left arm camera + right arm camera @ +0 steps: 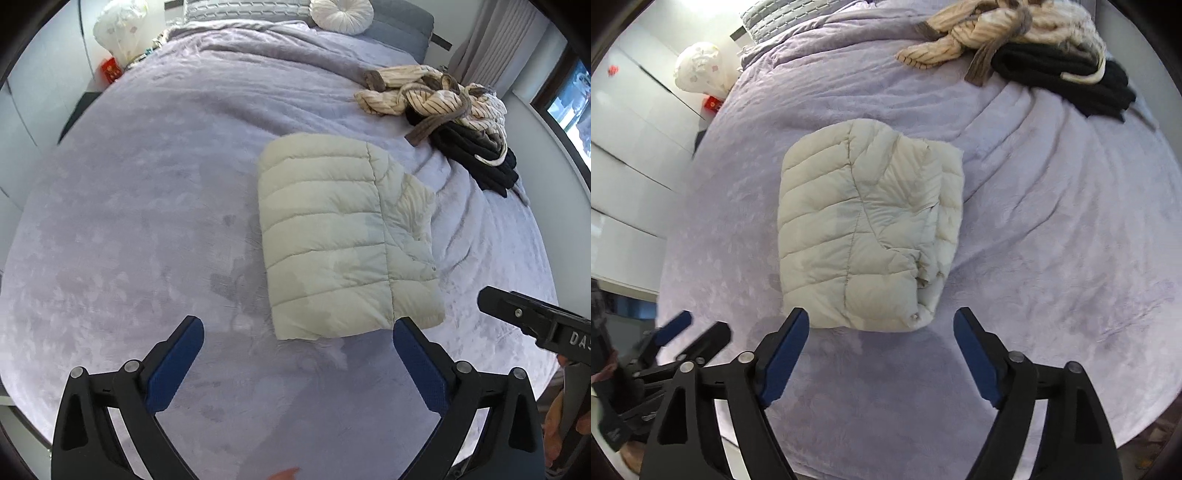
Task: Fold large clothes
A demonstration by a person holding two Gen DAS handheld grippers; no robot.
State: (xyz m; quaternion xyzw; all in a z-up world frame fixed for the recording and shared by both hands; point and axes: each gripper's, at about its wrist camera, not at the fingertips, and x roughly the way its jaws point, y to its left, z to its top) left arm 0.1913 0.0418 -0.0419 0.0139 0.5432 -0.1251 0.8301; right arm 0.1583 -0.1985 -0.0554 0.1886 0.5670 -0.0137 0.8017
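Only "DA" reads on the right gripper (535, 325) beside the folded jacket (343, 236).

I have the left gripper (297, 334) pitched steeply down, jaws spread wide, nothing between the blue pads (173, 369). My right gripper (881, 326) points down the same way, jaws apart and empty, just beside the left.

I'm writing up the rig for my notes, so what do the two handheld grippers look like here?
Both match: the left gripper and right gripper have matte black angular linkage arms with round silver pivot pins, and each finger carries a flat blue pad. Seen from the left wrist camera, the right gripper's black body bears pale lettering, partly cut off. No cables or sleeves show.
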